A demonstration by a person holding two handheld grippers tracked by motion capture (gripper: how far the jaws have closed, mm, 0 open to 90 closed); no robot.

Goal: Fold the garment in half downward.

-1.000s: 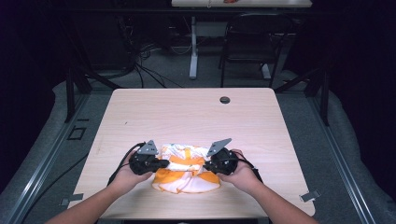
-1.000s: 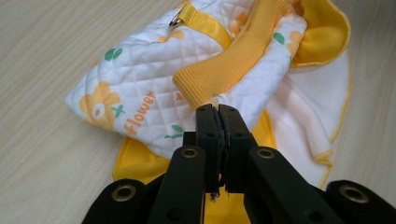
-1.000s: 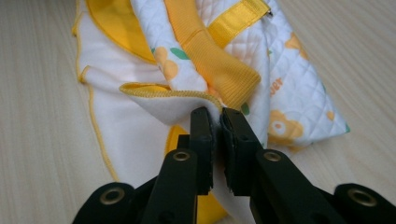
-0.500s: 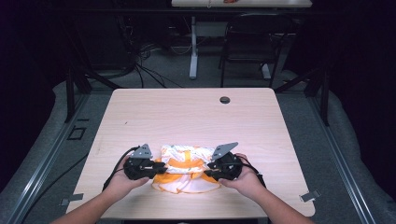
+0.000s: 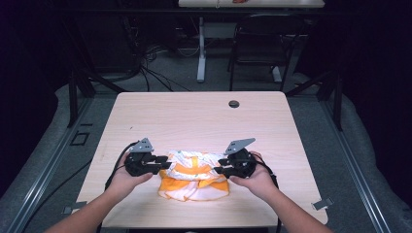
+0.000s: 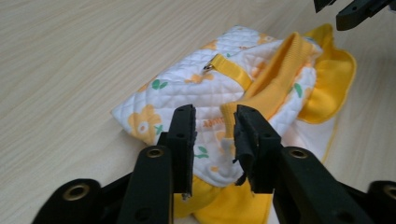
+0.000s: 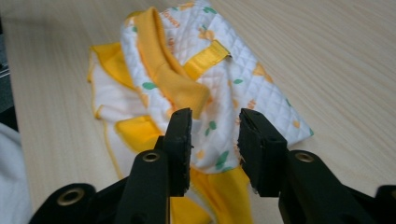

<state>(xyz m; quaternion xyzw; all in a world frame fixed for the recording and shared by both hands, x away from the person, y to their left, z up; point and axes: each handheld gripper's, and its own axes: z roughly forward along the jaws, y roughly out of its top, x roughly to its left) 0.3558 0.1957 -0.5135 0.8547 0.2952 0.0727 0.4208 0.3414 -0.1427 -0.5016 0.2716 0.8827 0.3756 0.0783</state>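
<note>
High view first: the quilted garment [image 5: 194, 174] lies folded at lower centre of the frame, on the near part of the counter [image 5: 194, 116]. My left gripper [image 5: 167, 165] sits at its left edge, my right gripper [image 5: 217, 171] at its right edge, one hand behind each. No container here, nothing to hold anything; just a small dark disc [image 5: 234, 104] up the frame, well apart.

Left gripper view: my fingers [image 6: 184, 135] stand narrowly apart, empty, just over the near corner of the garment [image 6: 196, 98]. A yellow ribbed band [image 6: 275, 79] runs up toward the upper right. I judge this thing light, soft and floppy, not fragile. It'll sag wherever I don't hold it, so a folded edge or that thicker band is the place to pinch.

Right gripper view: same story, fingers [image 7: 180, 140] narrowly parted, gripping nothing, hovering at the garment [image 7: 233, 88] near the end of the yellow band [image 7: 168, 70].
</note>
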